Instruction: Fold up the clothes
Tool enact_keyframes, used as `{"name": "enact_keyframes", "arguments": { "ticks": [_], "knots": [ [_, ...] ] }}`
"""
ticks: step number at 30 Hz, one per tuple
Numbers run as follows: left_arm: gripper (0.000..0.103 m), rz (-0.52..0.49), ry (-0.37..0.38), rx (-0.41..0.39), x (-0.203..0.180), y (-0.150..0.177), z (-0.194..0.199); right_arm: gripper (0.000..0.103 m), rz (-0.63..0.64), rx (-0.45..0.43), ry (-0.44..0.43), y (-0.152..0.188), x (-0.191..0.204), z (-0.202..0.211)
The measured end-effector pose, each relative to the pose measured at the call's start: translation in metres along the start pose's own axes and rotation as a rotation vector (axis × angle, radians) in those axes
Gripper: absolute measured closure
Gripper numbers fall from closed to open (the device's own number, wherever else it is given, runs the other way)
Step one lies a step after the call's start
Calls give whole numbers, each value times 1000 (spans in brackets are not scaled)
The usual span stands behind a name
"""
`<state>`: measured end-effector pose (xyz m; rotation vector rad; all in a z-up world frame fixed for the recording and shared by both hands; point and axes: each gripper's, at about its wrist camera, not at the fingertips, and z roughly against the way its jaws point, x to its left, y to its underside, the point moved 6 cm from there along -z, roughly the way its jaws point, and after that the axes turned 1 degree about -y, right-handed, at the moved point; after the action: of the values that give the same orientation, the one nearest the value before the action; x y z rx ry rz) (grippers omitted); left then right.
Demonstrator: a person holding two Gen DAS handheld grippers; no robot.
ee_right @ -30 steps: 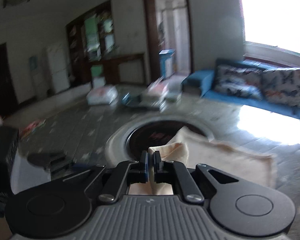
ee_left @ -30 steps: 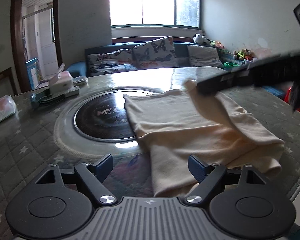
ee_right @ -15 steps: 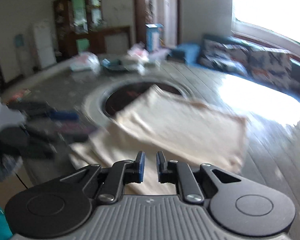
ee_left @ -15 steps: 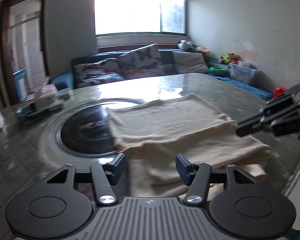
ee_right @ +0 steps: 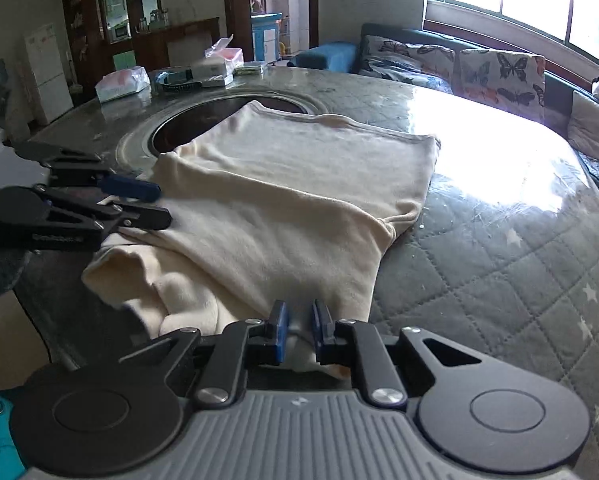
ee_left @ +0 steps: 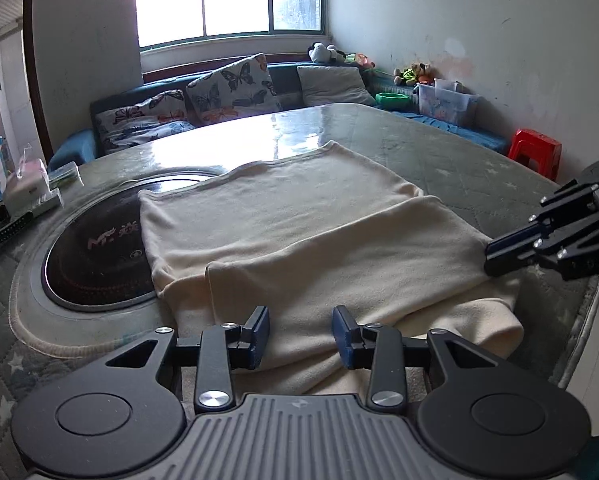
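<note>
A cream garment (ee_left: 311, 236) lies flat on the round table, with one layer folded over its near half; it also shows in the right wrist view (ee_right: 291, 200). My left gripper (ee_left: 301, 334) is open and empty, just above the garment's near edge. My right gripper (ee_right: 299, 330) is open with a narrow gap, empty, low over the garment's near corner. In the left wrist view the right gripper (ee_left: 495, 258) sits by the garment's right edge. In the right wrist view the left gripper (ee_right: 155, 204) sits at the garment's left edge.
The table (ee_left: 459, 168) has a quilted cover under glass and a dark round hotplate (ee_left: 95, 252) partly under the garment. Tissue boxes and small items (ee_right: 123, 80) stand at the far side. A sofa (ee_left: 219, 92) and a red stool (ee_left: 533, 150) stand beyond.
My right gripper let go of the garment's corner, laid the fold down, and drew back to the near edge. My left gripper narrowed a little and moved over the garment.
</note>
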<state>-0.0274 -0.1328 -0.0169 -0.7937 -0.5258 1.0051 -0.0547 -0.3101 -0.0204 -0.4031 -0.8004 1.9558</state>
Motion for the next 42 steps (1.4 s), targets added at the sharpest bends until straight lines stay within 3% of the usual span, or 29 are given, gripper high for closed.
{"name": "enact_keyframes", "arguments": {
  "ticks": [4, 6, 13, 17, 21, 31, 42],
  "knots": [
    [64, 6, -6, -22, 4, -15, 4, 91, 27, -44, -8, -17, 0, 6],
    [65, 20, -9, -25, 7, -22, 0, 86, 49, -81, 4, -29, -2, 5],
    [65, 66, -19, 11, 20, -25, -24, 85, 35, -114, 18, -57, -16, -29],
    [65, 86, -6, 19, 24, -20, -28, 85, 39, -71, 27, -54, -21, -49],
    [65, 60, -3, -4, 21, -24, -15, 85, 45, -87, 17, -55, -18, -38],
    [64, -28, 38, 27, 1, -8, -4, 84, 186, -38, -77, -33, 26, -29],
    [63, -79, 19, 12, 3, 5, 25, 83, 196, -53, -62, -27, 33, -23]
  ]
}}
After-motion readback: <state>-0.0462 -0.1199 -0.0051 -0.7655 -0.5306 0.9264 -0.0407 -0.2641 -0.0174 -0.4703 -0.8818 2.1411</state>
